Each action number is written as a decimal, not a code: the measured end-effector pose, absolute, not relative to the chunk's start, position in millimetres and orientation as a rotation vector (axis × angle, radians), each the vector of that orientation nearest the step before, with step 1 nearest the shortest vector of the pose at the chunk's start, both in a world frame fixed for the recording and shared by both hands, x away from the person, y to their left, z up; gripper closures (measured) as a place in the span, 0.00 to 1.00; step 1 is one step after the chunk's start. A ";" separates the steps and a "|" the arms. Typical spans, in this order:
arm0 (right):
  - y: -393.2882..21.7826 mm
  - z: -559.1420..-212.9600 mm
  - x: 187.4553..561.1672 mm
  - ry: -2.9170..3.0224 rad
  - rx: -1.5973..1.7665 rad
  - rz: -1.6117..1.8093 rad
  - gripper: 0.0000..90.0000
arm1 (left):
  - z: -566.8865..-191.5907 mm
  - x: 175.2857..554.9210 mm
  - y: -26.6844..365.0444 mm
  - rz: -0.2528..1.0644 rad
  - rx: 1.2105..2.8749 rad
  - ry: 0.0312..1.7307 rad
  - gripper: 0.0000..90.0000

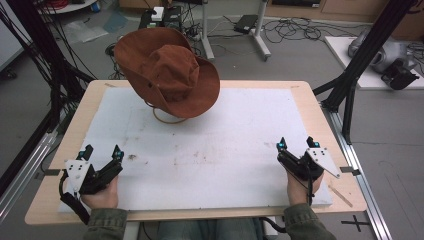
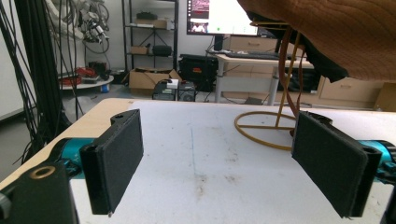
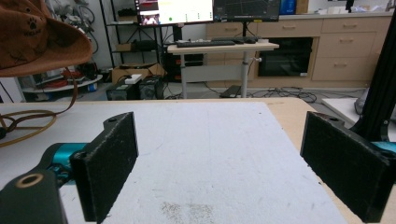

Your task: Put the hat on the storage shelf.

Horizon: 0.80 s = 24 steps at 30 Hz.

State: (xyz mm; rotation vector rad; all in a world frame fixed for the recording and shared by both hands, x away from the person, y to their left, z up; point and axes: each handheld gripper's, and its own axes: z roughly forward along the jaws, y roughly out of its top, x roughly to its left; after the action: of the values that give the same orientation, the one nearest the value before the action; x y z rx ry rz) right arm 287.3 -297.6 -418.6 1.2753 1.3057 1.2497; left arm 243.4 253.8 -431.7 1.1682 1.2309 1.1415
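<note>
A brown wide-brimmed hat [image 1: 167, 70] rests tilted on a thin wire stand [image 1: 167, 117] at the back middle of the white mat [image 1: 210, 150]. The stand's round base ring [image 2: 261, 133] and the hat's underside [image 2: 336, 32] appear ahead in the left gripper view; the hat's brim [image 3: 37, 42] is at the upper left of the right gripper view. My left gripper [image 1: 104, 151] lies open near the front left of the mat. My right gripper [image 1: 298, 144] lies open near the front right. Nothing is between either pair of jaws.
The wooden table [image 1: 60, 150] edges the mat on all sides. Black frame posts [image 1: 360, 60] stand at the right and cables hang at the left [image 1: 45, 60]. Desks, monitors [image 3: 187, 9] and shelves stand beyond the table.
</note>
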 end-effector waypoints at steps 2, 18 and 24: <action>-297.6 -419.0 287.4 1.307 1.276 1.250 0.12 | -432.0 243.5 254.4 1.141 1.168 1.235 0.19; -297.2 -422.1 290.1 1.314 1.286 1.272 0.12 | -432.9 243.7 253.8 1.119 1.180 1.233 0.19; -298.5 -423.2 290.6 1.318 1.300 1.279 0.12 | -433.2 243.9 253.9 1.116 1.176 1.236 0.19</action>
State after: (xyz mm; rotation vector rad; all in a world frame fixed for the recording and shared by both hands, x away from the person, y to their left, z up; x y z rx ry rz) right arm 290.6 -298.5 -423.2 1.3000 1.3176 1.2785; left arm 243.9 253.9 -433.2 1.1763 1.2364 1.1158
